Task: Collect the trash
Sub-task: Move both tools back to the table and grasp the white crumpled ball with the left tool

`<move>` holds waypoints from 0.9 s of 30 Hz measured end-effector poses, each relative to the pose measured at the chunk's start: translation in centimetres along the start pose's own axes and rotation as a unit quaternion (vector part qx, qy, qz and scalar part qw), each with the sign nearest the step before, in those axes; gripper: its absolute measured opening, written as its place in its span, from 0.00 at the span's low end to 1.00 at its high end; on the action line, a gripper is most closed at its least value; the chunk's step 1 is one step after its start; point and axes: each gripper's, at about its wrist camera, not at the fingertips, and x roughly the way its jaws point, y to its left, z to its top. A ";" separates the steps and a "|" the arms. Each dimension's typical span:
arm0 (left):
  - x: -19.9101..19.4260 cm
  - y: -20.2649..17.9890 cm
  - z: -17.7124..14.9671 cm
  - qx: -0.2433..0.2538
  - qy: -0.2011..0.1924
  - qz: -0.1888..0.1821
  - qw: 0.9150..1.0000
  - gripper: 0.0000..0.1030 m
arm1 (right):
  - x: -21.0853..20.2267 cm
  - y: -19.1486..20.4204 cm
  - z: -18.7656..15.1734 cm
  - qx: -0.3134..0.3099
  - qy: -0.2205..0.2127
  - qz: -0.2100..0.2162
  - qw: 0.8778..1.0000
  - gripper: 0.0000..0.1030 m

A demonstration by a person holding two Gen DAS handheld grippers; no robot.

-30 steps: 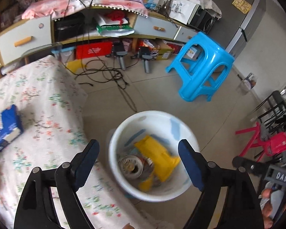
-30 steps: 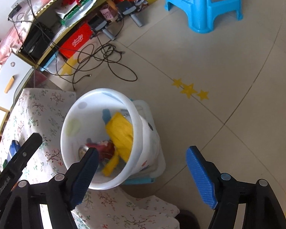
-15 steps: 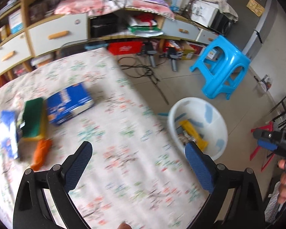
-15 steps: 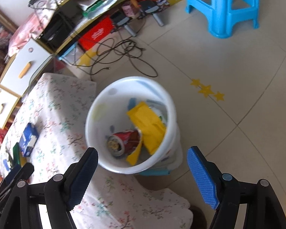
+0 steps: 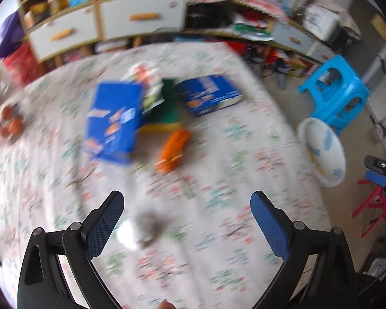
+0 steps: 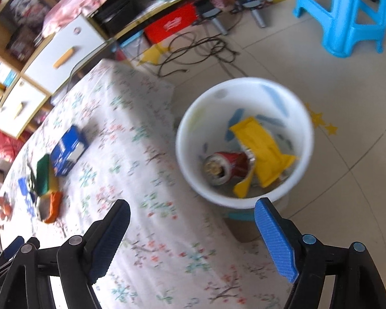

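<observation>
A white bin [image 6: 244,200] stands on the floor by the table; it holds a crushed red can [image 6: 226,164] and a yellow wrapper [image 6: 262,149]. It also shows in the left wrist view [image 5: 329,177]. On the floral tablecloth [image 5: 193,180] lie a blue bag [image 5: 113,123], a blue box [image 5: 208,95], an orange wrapper [image 5: 173,149] and a green-yellow sponge [image 5: 167,110]. My left gripper [image 5: 186,213] is open and empty above the table, short of these items. My right gripper [image 6: 193,229] is open and empty over the table's edge beside the bin.
A blue stool [image 5: 337,90] stands on the floor past the bin. Shelves with drawers [image 5: 110,23] line the far wall, with cables [image 6: 200,49] on the floor. A bowl of reddish fruit [image 5: 10,126] sits at the table's left edge.
My left gripper has swung left from over the bin to over the table, bringing the blue bag, box and orange wrapper ahead. My right gripper has drifted left towards the table.
</observation>
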 end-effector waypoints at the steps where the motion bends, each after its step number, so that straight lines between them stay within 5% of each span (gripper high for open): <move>1: 0.2 0.8 -0.3 -0.008 0.003 0.003 1.000 0.97 | 0.4 0.9 -0.2 -0.008 0.006 0.002 1.000 0.81; 8: 2.0 5.0 -1.6 -0.041 0.057 0.002 0.998 0.95 | 3.0 4.3 -1.6 -0.035 0.042 0.006 0.998 0.81; 13: 3.0 6.0 -2.6 -0.059 0.091 -0.037 0.993 0.78 | 4.0 6.3 -2.0 -0.046 0.050 0.007 0.998 0.81; 19: 4.5 6.0 -3.2 -0.051 0.106 -0.010 0.993 0.51 | 5.2 8.2 -2.4 -0.055 0.061 0.005 0.997 0.81; 22: 4.6 5.4 -3.0 -0.041 0.099 0.001 0.994 0.24 | 5.6 8.9 -2.6 -0.056 0.064 0.005 0.996 0.81; 27: 3.0 5.8 -2.5 -0.047 0.080 -0.011 0.996 0.21 | 6.5 10.7 -3.0 -0.064 0.072 0.007 0.995 0.81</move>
